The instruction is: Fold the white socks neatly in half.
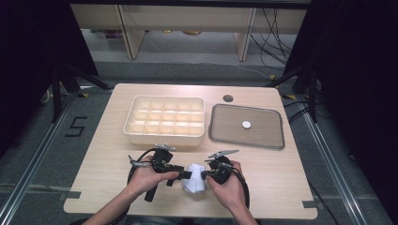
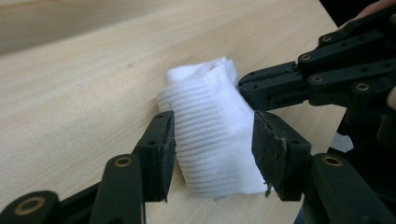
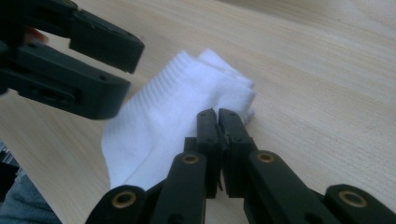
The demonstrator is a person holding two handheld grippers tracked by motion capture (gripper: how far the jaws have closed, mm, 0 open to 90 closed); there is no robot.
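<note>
The white sock (image 1: pixel 195 183) lay bunched on the surface (image 1: pixel 108 154) near the front edge, between the two claws. The left claw (image 2: pixel 212 149) stood open, its pads (image 2: pixel 163 154) flanking the ribbed cloth without pressing it. The right claw (image 3: pixel 218 122) was closed, its tips against the sock's edge; whether cloth was pinched between them could not be told. In the high view the left claw (image 1: pixel 185 175) came in from the sock's left and the right claw (image 1: pixel 204 175) from its right, both hands close together. Behind them stood a cream divided tray (image 1: pixel 164 139), just clear of the left hand. To its right lay a flat grey lid (image 1: pixel 220 129) with a white knob (image 1: pixel 246 124), well apart from the sock. Bare surface remained open at both front corners.
</note>
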